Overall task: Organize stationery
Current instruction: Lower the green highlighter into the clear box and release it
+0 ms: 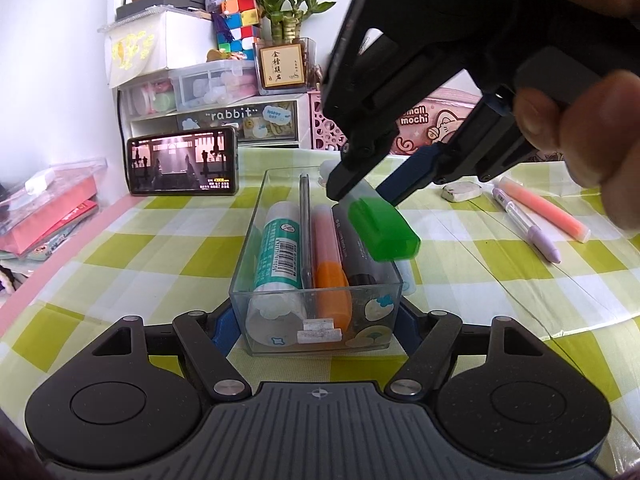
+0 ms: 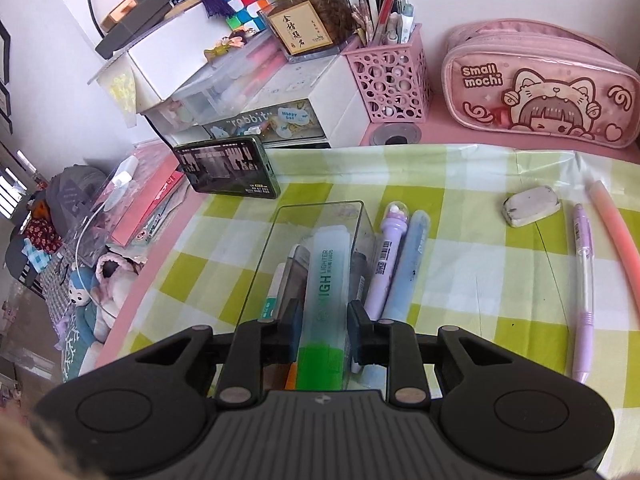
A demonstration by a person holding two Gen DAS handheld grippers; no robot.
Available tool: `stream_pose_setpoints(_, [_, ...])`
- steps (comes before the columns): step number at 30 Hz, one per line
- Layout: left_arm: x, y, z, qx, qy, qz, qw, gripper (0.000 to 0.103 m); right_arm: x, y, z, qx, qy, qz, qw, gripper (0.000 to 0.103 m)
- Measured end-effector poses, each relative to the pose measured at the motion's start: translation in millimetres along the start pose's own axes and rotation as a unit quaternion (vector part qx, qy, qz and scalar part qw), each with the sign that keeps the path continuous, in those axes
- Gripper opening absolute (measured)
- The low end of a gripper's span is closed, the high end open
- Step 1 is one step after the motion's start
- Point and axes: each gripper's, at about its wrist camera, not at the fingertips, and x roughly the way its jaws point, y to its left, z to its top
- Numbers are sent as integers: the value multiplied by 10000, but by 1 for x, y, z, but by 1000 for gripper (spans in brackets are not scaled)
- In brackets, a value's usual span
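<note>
A clear plastic box (image 1: 247, 240) lies lengthwise on the green checked cloth, and my left gripper (image 1: 316, 322) is shut on its near end with a pad on each side wall. Inside lie a glue stick (image 1: 280, 248), a thin pen (image 1: 306, 232), an orange highlighter (image 1: 330, 264) and a dark marker (image 1: 360, 252). My right gripper (image 1: 362, 196) hangs tilted above the box's right side, shut on a green highlighter (image 1: 384, 232) with its green cap towards me. In the right wrist view the right gripper (image 2: 324, 320) clamps the green highlighter (image 2: 325, 276) over the clear box (image 2: 320, 206).
Right of the box lie a purple dome-topped pen (image 2: 386, 256) and a blue pen (image 2: 408, 268). Further right are an eraser (image 2: 530, 205), a purple pencil (image 2: 582, 280) and a pink highlighter (image 2: 616, 240). A phone (image 1: 182, 166), drawers, a pink pen holder (image 2: 390, 76) and a pink pencil case (image 2: 540, 92) line the back.
</note>
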Motion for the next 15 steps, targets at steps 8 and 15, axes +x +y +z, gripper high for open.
stream_pose_setpoints(8, [1, 0, 0, -3, 7, -1, 10000, 73, 2, 9, 2, 6, 35, -194, 9998, 25])
stream_pose_setpoints(15, [1, 0, 0, -3, 8, -2, 10000, 73, -1, 0, -1, 104, 28, 60, 9999, 25])
